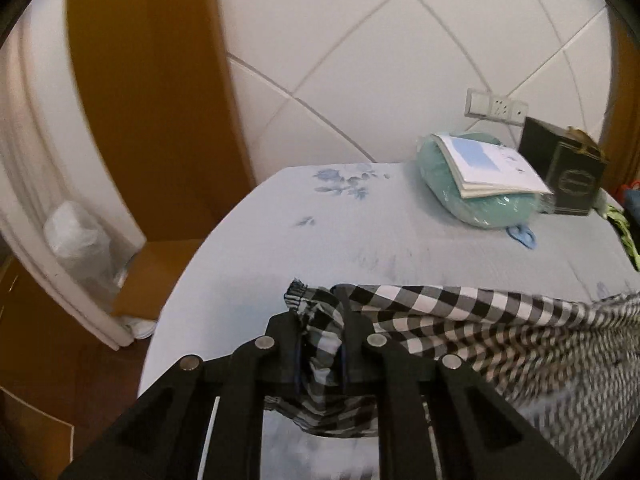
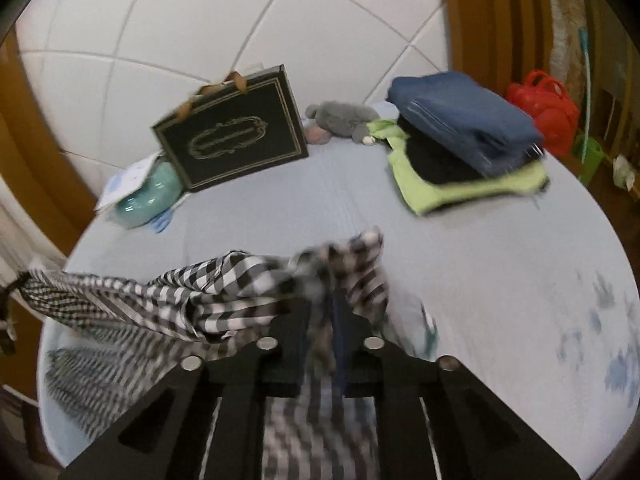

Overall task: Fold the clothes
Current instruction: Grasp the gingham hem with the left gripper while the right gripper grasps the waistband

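Observation:
A black-and-white checked garment (image 1: pixel 460 316) is stretched in the air over the light blue bed (image 1: pixel 340 232). My left gripper (image 1: pixel 320 320) is shut on one bunched end of it; the cloth runs off to the right. In the right wrist view my right gripper (image 2: pixel 322 312) is shut on the other end of the checked garment (image 2: pixel 200 292), which stretches to the left and hangs below. The cloth is blurred near both grippers.
On the bed (image 2: pixel 500 280) lie a stack of folded blue, black and green clothes (image 2: pixel 468 140), a grey plush toy (image 2: pixel 344 118), a black box (image 2: pixel 232 132) and a teal pillow with a booklet (image 1: pixel 480 176). A red bag (image 2: pixel 544 104) is beyond the bed. Wooden door frame and floor are at left.

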